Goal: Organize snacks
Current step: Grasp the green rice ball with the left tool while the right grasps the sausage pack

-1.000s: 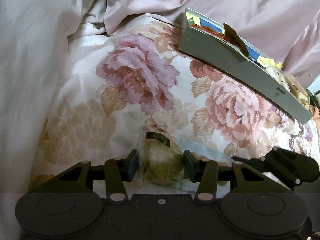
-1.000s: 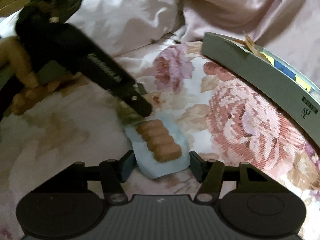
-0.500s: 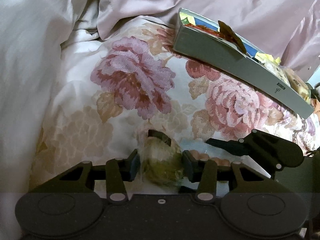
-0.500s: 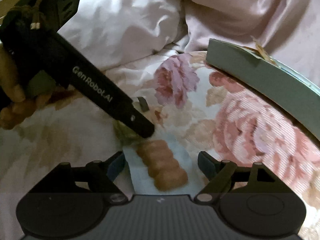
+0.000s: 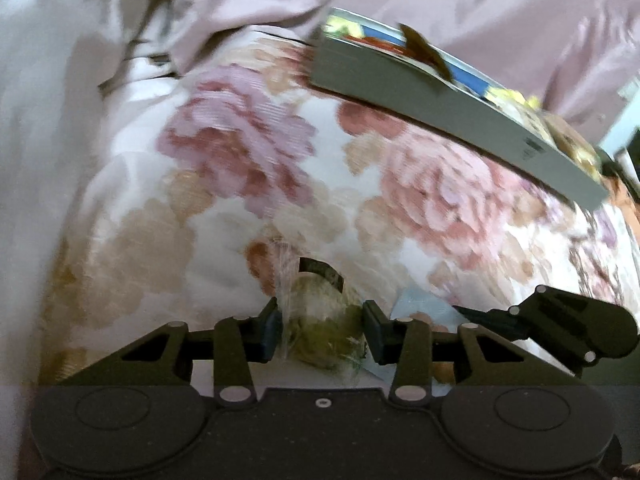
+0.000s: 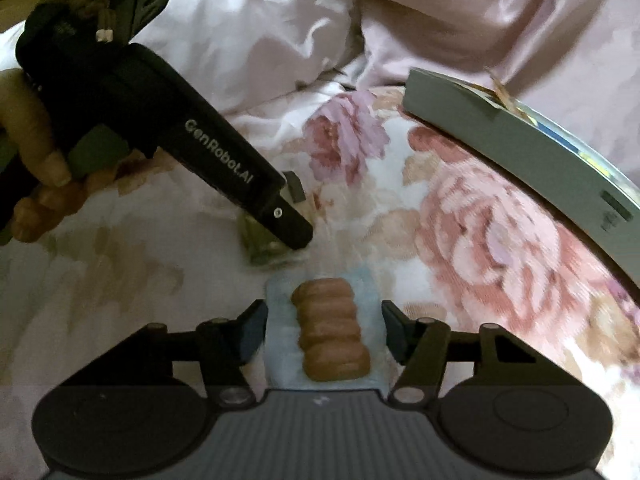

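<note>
A green snack in a clear wrapper [image 5: 324,332] lies on the flowered bedcover between the fingers of my left gripper [image 5: 322,330]. The jaws are closing and both pads touch the wrapper. From the right wrist view, the same gripper's black fingertip [image 6: 294,234] rests on that green snack [image 6: 260,250]. Just right of it lies a light blue packet of brown rolls [image 6: 332,332]. My right gripper [image 6: 323,324] is closing on it, pads at both of its edges. A grey-green box of snacks [image 5: 440,120] [image 6: 520,152] sits at the back right.
Crumpled pink and white bedding [image 6: 260,40] piles up behind and to the left of the flowered cover [image 5: 240,152]. A person's hand [image 6: 36,160] holds the left gripper's handle. One of the right gripper's fingers [image 5: 500,316] shows low at the right of the left wrist view.
My right gripper opened wider, then closed again with the blue packet now straight between its fingers. The left gripper stayed on the green snack and narrowed slightly.
</note>
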Demonstrator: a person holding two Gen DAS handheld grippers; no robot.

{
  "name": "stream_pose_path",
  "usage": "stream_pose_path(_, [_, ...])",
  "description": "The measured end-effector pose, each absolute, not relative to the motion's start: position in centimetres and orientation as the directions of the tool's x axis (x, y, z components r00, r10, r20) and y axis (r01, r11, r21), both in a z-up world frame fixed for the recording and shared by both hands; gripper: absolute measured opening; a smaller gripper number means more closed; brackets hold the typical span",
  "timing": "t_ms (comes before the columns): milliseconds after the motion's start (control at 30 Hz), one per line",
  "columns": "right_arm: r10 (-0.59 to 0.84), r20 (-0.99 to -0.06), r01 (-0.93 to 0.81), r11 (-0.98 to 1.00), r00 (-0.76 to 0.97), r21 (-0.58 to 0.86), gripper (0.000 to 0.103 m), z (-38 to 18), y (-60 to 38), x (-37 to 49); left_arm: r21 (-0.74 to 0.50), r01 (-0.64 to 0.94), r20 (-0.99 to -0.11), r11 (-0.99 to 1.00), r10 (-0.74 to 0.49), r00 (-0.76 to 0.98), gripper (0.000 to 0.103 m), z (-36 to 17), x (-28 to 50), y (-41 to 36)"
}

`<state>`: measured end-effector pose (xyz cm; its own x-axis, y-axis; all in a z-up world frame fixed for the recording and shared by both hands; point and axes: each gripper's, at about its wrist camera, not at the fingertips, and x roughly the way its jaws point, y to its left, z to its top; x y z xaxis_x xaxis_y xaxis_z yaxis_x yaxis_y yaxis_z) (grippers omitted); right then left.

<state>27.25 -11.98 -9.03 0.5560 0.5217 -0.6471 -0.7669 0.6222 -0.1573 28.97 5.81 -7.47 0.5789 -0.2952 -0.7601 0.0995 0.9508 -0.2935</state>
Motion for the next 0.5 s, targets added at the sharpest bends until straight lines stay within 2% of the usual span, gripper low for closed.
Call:
stream_pose_path(267, [0.390, -0.695, -0.680, 0.707, 0.604, -0.195, 0.062, -8.2, -13.6, 23.8, -0.349, 0.155, -0.760, 0.924, -0.375, 0.531, 0.044, -7.6, 26.8, 3.9])
stream_pose_path(367, [0.346, -0.716, -0.642, 0.745, 0.606, -0.183, 0.061, -8.5, -14.2, 22.5, -0.348, 0.161, -0.763, 0.924, -0.379, 0.525, 0.044, -7.3, 25.9, 3.6])
stream_pose_path(500, [0.325, -0.721, -0.591, 0.793, 0.613, -0.145, 0.065, -9.4, -14.8, 21.4, -0.310, 0.172, -0.769, 0.935, -0.353, 0.534, 0.044, -6.9, 24.6, 3.0])
